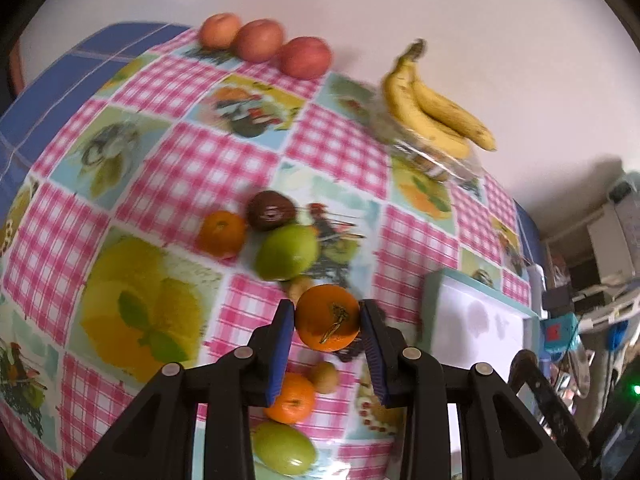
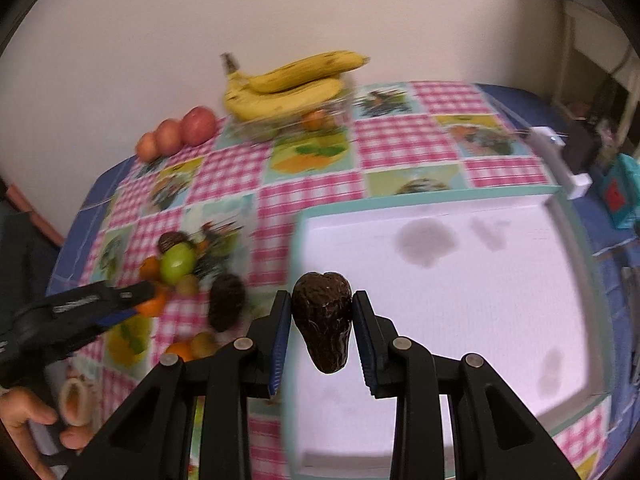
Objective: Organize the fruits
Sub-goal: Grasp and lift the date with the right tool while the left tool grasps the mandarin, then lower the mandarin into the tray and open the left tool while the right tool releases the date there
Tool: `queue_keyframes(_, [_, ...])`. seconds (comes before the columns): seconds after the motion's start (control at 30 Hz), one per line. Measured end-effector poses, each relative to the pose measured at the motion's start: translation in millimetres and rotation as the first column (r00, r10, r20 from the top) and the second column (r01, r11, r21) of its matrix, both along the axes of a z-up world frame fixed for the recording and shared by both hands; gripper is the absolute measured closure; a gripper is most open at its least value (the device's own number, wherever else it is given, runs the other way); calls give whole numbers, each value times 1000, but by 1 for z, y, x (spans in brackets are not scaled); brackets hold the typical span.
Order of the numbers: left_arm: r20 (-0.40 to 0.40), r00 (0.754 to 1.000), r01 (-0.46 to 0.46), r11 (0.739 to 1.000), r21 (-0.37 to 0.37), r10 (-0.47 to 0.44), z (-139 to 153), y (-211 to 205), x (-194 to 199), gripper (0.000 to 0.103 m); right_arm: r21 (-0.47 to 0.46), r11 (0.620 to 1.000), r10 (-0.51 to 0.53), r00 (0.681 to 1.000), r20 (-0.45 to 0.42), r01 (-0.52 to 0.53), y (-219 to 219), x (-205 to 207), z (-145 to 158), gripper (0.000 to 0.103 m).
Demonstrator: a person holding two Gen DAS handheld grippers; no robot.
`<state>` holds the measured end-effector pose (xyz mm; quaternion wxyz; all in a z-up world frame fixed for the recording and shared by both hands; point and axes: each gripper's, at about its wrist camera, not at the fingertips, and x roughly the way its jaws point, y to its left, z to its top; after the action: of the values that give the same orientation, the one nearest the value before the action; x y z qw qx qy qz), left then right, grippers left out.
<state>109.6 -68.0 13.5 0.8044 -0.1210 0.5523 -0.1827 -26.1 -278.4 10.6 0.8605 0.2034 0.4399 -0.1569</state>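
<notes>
Both grippers are loaded: my left gripper has its blue-padded jaws clamped on a round orange tangerine with a dried stem, and my right gripper is closed on a dark brown wrinkled avocado, gripped at its broad end with the narrow end hanging toward the camera. I judge this to be the carrying step, each fruit lifted from the loose pile and on its way to a sorted spot. From the right wrist view the avocado hangs just over the near left corner of the white shallow tray with a pale teal rim, which lies toward the right edge of the pink-checked fruit-print tablecloth; the tray floor looks bare apart from grey smudges. The tangerine is held above the cloth near the pile, where a green apple, a second dark avocado and another small tangerine lie close together. Along the far edge by the wall sit a row of three red-orange peaches and a yellow banana bunch resting on a clear dish. Next, I think, the right needs to move further over the tray, lower, then release gently so the avocado does not roll; the left should wait clear, then follow with the tangerine.
</notes>
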Motion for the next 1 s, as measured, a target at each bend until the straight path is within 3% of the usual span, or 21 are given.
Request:
queue_keyframes(0.37, [52,975,214,977,26,-215,21,-96,-21,67,-33,969,-245,969,-20,245,-98,-44,-3,71])
queue_keyframes(0.67, [18,945,322,942,93,-325,-9,-168,-21,67,-2,943,-333,943,-23,333,-147,-52,-13,71])
queue_keyframes(1.0, [5,933,355,923,148,-360,-43,-196,-15,67,4,940,-341,939,-53,341,-171,-37,-40,71])
